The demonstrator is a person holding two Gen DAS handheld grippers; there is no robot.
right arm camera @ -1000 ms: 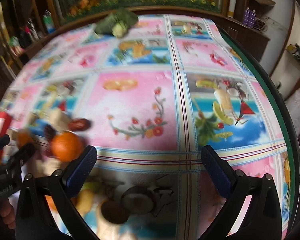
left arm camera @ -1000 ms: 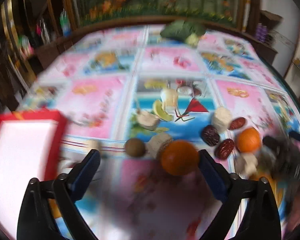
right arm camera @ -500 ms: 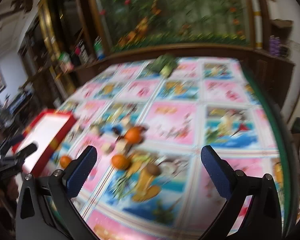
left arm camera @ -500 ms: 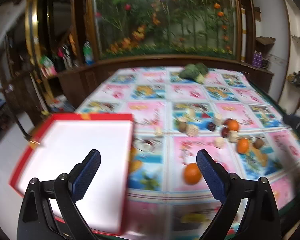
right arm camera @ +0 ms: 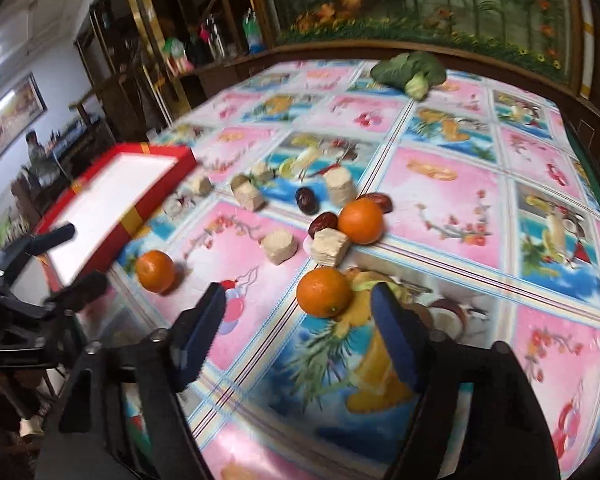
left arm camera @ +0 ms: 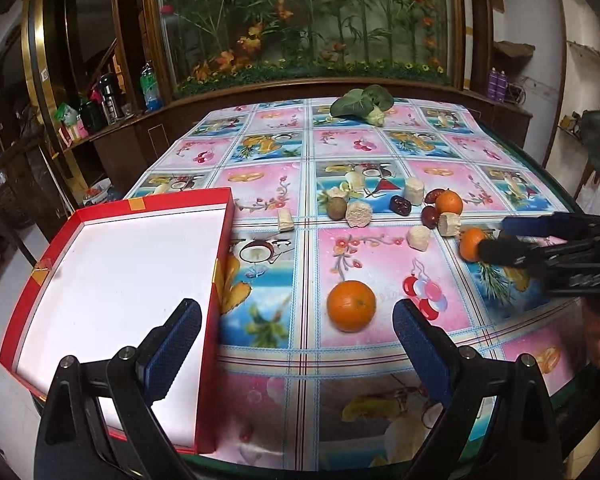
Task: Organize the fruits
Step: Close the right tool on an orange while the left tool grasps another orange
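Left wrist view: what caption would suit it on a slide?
Open left gripper hovers near an orange beside an empty red tray on a fruit-print tablecloth.

Table [left arm camera: 284, 432], red box [left arm camera: 204, 360], oranges [left arm camera: 351, 306], dates [left arm camera: 400, 204]

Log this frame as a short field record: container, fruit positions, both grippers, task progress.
container: red box, white inside, nothing in it
oranges: three on the tablecloth; nearest orange lies ahead of the left gripper
other items: dark dates, pale chunks, leafy greens at far edge
left gripper: open, holding nothing
right gripper: open, second orange just ahead of it
progress: nothing boxed yet
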